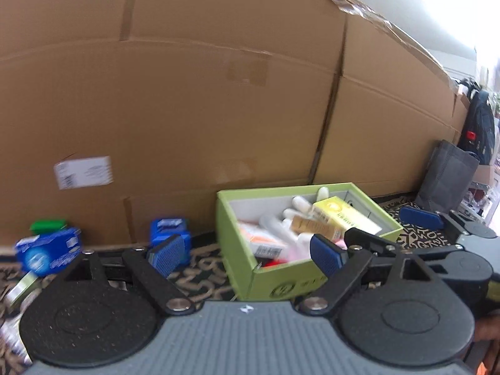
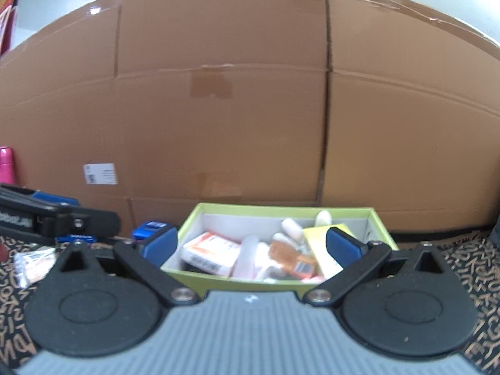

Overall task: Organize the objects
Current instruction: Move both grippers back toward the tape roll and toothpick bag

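Legible text: none. White shipping label [image 2: 100, 173] on the large cardboard box [image 2: 250, 109]: print too blurred to read. Packets inside the green box [image 2: 281, 211]: lettering indistinct (likewise its front emblem).

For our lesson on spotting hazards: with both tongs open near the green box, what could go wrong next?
1. The green box is already piled high; the yellow carton leans on the heap, so another item might slide out.
2. The right tongs hang close over the box and could knock its rim.
3. The blue boxes left on the patterned mat sit near the left tongs and could be bumped.
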The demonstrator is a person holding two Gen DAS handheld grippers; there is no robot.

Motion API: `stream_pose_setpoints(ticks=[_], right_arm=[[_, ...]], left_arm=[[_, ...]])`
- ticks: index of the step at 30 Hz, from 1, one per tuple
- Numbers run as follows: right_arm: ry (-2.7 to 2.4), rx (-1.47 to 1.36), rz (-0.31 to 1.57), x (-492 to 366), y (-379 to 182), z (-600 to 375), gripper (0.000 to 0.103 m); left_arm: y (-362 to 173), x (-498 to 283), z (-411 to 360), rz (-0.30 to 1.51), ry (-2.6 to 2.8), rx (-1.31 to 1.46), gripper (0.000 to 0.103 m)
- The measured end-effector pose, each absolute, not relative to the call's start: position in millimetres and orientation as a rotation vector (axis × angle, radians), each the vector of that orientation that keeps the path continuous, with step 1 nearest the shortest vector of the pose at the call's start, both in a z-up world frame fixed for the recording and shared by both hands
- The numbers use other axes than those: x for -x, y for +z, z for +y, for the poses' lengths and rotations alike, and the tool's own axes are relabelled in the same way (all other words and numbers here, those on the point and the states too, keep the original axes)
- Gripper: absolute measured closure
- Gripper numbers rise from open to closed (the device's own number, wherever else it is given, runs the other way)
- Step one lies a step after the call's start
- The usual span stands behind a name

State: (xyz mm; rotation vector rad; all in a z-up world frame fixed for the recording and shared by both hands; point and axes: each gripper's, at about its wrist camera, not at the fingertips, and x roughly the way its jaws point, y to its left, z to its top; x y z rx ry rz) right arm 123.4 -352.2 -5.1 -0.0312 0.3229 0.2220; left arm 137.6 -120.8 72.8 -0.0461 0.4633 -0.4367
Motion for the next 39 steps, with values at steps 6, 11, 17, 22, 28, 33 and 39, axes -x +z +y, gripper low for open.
stream_pose_setpoints(ticks=[6,11,17,22,28,33,39], right_arm=[[0.301,0.015,0.359,-93,-23,-317,0.0],[0.392,0.009,0.411,-82,-48,-272,0.0],[0.487,0.064,0.516,-82,-72,-204,0.0],[0.482,0.099,0.553,-75,-85,-176,0.0],[0.42,0.07,0.596,-78,-89,-179,0.0],[0.395,0.062,0.604,-78,-89,-185,0.0],[0.44,0.08,0.638,-83,-94,-171,0.0]], left_arm=[[57,-102,-60,0.457,-0.336,0.102,0.012],[28,-86,-6,0.497,-0.202,0.163,0.012],[-3,-91,55,0.584,-0.112,0.249,0.012],[-16,-126,80,0.597,-0.087,0.217,0.013],[-39,-176,96,0.709,-0.081,0.261,0.042],[-40,-172,72,0.795,-0.368,0.329,0.075],[-22,-149,73,0.721,-0.409,0.348,0.073]])
